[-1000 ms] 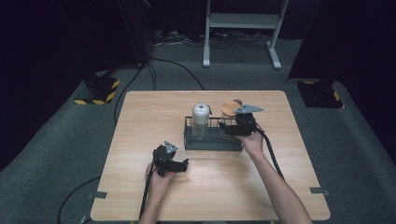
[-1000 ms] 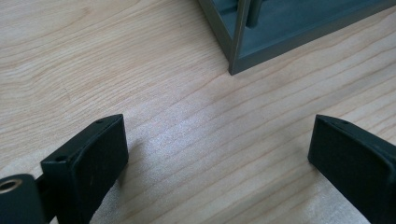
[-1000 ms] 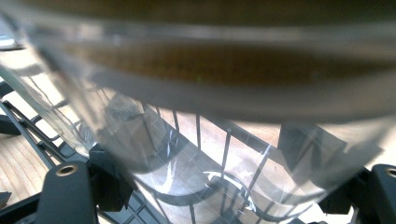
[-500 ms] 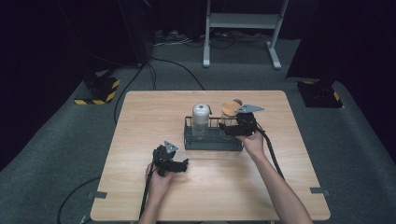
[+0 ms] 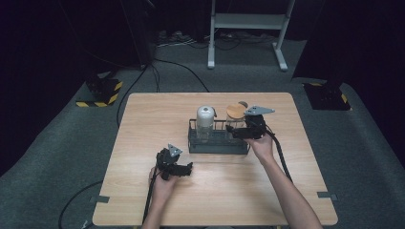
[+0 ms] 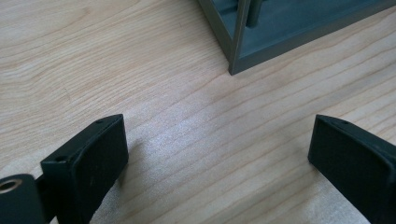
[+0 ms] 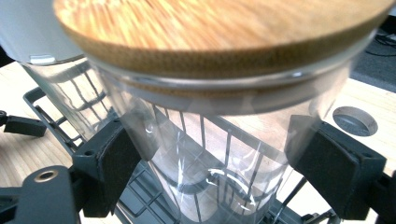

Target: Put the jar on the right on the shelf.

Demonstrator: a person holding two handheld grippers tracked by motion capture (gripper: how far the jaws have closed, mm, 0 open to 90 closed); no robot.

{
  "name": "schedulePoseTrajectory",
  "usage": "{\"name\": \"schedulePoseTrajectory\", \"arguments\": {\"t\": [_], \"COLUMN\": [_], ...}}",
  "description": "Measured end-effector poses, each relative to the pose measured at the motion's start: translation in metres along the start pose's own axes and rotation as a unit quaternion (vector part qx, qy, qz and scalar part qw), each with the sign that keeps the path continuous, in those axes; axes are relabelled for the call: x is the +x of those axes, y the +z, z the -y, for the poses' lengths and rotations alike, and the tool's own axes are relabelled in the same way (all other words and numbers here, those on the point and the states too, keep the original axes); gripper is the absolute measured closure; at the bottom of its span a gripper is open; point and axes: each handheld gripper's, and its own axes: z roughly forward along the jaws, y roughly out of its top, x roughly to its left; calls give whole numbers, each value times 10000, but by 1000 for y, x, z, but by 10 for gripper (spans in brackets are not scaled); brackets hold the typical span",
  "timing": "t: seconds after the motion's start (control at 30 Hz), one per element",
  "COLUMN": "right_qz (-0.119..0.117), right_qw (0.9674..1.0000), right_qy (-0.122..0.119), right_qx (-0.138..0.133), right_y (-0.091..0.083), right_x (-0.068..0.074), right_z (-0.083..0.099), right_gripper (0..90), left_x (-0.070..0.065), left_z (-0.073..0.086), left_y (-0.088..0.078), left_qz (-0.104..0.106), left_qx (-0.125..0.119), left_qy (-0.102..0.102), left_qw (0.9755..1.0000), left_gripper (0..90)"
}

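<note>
Two jars stand in the dark wire rack [image 5: 217,145] near the table's [image 5: 143,119] middle: a glass jar with a wooden lid [image 5: 235,119] at the rack's right end, and a second jar with a grey domed cap [image 5: 205,121] just to its left. Right gripper [image 5: 240,131] is level at the rack's right end, pointing at the wooden-lid jar. In the right gripper view the jar [image 7: 219,93] sits between the jaws; they have just been opening, and the pads [image 7: 116,163] now stand off the glass on both sides as far as I can tell, left pad very close, so no pinch. Jar looks slightly tilted in that view, base inside the rack; image is blurred, so contact at the base is unclear. Left gripper [image 5: 184,169] rests low over the table in front of the rack's left part, well clear of both jars. Left gripper view: jaws spread wide, bare wood between them, rack corner [image 6: 238,56] just ahead.
</note>
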Motion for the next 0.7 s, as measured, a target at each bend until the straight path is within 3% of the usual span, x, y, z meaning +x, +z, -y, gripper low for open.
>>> {"name": "schedulePoseTrajectory", "arguments": {"t": [0.7], "right_qz": [9], "right_qw": [9999], "right_qy": [-48], "right_qx": [-119], "right_y": [-18], "right_x": [1], "right_z": [-3], "right_gripper": [158], "left_x": [0], "left_z": [0], "left_y": [0], "left_qz": [0], "left_qx": [1], "left_qy": [2], "left_qw": [10000], "left_gripper": [50]}}
